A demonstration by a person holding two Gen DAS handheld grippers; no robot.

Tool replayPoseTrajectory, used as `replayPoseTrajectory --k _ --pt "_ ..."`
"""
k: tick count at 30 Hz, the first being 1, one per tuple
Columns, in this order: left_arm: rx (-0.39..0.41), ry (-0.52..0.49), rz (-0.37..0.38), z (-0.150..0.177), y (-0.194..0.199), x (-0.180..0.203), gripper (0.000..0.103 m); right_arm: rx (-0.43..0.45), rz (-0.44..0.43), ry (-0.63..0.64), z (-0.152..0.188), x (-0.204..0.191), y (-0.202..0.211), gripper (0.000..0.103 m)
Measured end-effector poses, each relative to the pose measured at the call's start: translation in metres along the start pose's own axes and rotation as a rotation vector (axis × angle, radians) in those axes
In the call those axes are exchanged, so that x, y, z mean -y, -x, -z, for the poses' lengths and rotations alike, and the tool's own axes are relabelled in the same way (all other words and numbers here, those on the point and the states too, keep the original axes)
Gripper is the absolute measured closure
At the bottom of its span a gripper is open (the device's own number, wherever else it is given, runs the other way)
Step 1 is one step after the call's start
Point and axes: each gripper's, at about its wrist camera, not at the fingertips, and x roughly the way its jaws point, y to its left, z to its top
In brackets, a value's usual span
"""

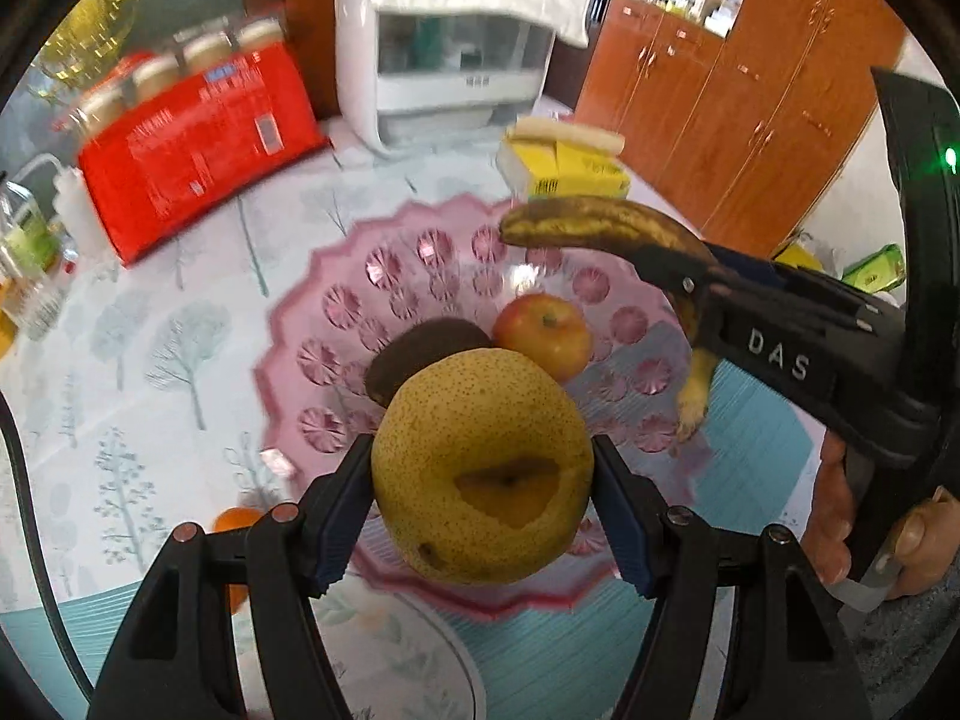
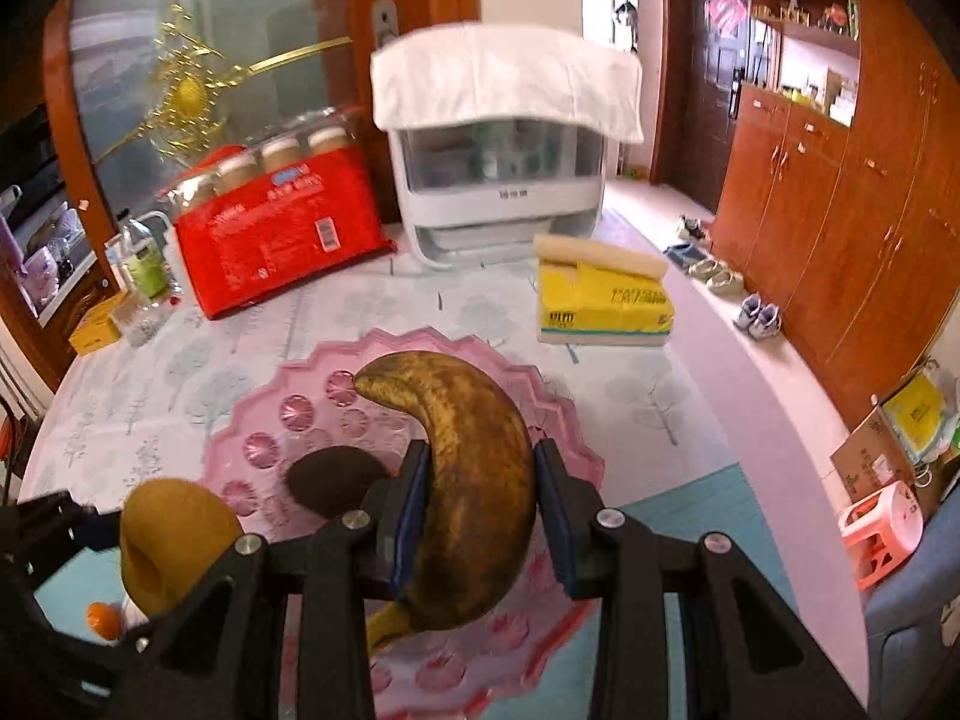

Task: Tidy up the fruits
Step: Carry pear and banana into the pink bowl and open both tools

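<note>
Left claw [image 1: 480, 516] clamps speckled yellow-green pear [image 1: 480, 468]; right claw [image 2: 480, 516] pinches brown overripe banana [image 2: 474, 492]; both above pink scalloped plastic bowl [image 1: 288, 324], lower centre; soft banana may slip or bruise the red apple [image 1: 543, 336].

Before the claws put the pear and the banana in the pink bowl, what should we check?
1. Left claw grips the pear on both sides: ok.
2. Right claw grips the banana: ok.
3. Pink bowl lies under both fruits: ok.
4. Free space in the bowl beside the apple and the dark fruit: ok.
5. Claws clear of each other when lowering: cannot tell.
</note>
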Motion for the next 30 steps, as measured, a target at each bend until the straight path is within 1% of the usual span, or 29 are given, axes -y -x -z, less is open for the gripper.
replayPoseTrajectory --k 5,10,13,15,16,17,18,20,25,30 --pt "-0.088 0.012 0.017 0.000 -0.044 0.002 0.035 -0.054 0.006 -0.007 0.005 0.009 -0.036 0.068" --pt "-0.131 0.004 0.015 0.004 -0.069 0.007 0.035 -0.109 0.008 -0.005 0.009 0.015 -0.061 0.067" --pt "-0.163 0.013 0.009 0.005 -0.082 0.005 0.035 -0.119 0.008 -0.003 0.009 0.017 -0.065 0.065" --pt "-0.162 0.023 0.014 0.005 -0.084 0.004 0.034 -0.115 0.017 0.007 0.009 0.018 -0.065 0.065" --pt "-0.160 0.026 0.022 0.005 -0.084 0.004 0.033 -0.114 0.008 0.011 0.009 0.018 -0.064 0.060" --pt "-0.148 0.027 0.031 0.005 -0.081 0.004 0.026 -0.109 0.009 0.012 0.010 0.017 -0.062 0.056" --pt "-0.139 0.026 0.030 0.004 -0.079 0.004 0.020 -0.100 0.017 0.013 0.009 0.017 -0.060 0.054" --pt "-0.110 0.011 0.015 0.003 -0.072 0.006 0.016 -0.088 0.024 0.022 0.008 0.015 -0.057 0.050" --pt "-0.077 -0.030 -0.015 0.003 -0.060 0.010 0.016 -0.067 0.023 0.032 0.009 0.008 -0.047 0.050" --pt "-0.040 -0.031 -0.032 0.000 -0.045 0.009 0.016 -0.070 0.006 0.021 0.010 0.005 -0.040 0.050"
